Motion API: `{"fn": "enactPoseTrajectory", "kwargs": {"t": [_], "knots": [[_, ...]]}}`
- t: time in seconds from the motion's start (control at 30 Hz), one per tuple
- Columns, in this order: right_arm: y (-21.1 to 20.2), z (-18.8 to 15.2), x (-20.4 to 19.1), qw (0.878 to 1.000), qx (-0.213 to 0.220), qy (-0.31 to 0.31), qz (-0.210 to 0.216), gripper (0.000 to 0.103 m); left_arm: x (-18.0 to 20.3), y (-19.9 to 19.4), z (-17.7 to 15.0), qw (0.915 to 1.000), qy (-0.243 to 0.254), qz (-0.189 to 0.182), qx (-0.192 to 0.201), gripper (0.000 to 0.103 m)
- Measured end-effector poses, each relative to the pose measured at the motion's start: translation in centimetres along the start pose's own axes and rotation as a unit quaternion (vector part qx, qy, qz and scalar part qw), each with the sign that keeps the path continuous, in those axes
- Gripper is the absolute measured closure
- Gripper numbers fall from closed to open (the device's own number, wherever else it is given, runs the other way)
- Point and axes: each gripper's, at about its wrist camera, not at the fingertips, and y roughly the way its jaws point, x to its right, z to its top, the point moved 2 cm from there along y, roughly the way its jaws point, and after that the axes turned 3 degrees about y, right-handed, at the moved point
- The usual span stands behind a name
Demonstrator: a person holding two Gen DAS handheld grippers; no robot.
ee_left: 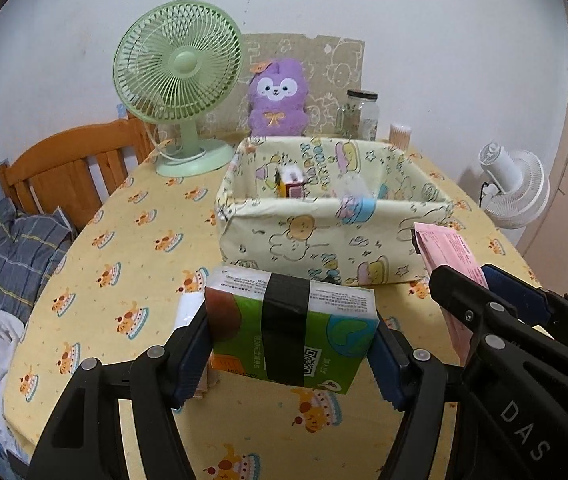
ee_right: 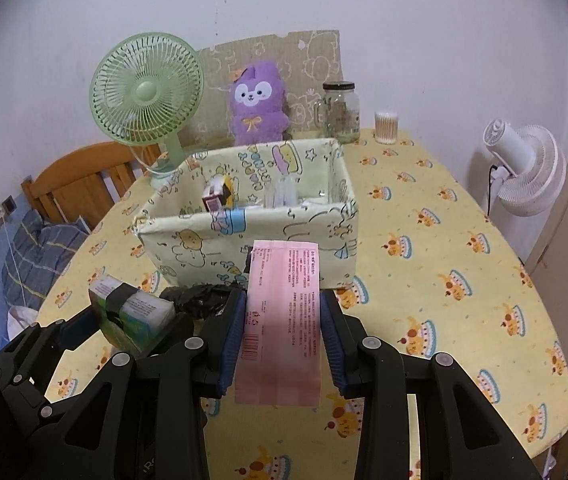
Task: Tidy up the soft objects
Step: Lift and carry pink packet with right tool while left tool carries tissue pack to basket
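Step in hand, as judged: carrying two soft packs to the fabric storage box (ee_left: 324, 236) for deposit. Both packs clear of the tablecloth (ee_left: 156, 248) and on the near side of the box, not yet over its rim. Recommended: lift each pack above the near wall before moving forward, since the wall is soft fabric and likely to fold or shift if struck; lower over a free patch of the interior, away from the small carton (ee_left: 290, 184) and the clear wrappers already inside; release only once the pack rests on the box floor or its contents; let go one pack at a time to avoid the two grippers crowding each other over the opening. Left gripper (ee_left: 292, 340): jaws moderately spread, pads pressed against both ends of the green tissue pack (ee_left: 296, 320), held level, near the box's front wall at its left half. Right gripper (ee_right: 280, 332): jaws closer together, pinching the pink packet (ee_right: 284, 312) by its long edges, packet pointing toward the box's front wall, just short of it at its right half. Grip on the pink packet appears narrow and the packet thin; risk of buckling if squeezed further. Green desk fan (ee_left: 176, 76), purple plush toy (ee_left: 278, 96) and glass jar (ee_left: 360, 114) beyond the box's far wall, clear of the route.
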Motion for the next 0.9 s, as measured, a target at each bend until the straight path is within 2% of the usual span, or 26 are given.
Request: {"fn": "enactPoseTrajectory", "kwargs": {"t": [0.9], "knots": [[-5.2, 4.0, 0.6, 0.998, 0.058, -0.009, -0.002, 0.063, 1.8, -4.2, 4.1, 0.9977, 0.02, -0.012, 0.064, 0.031]]}}
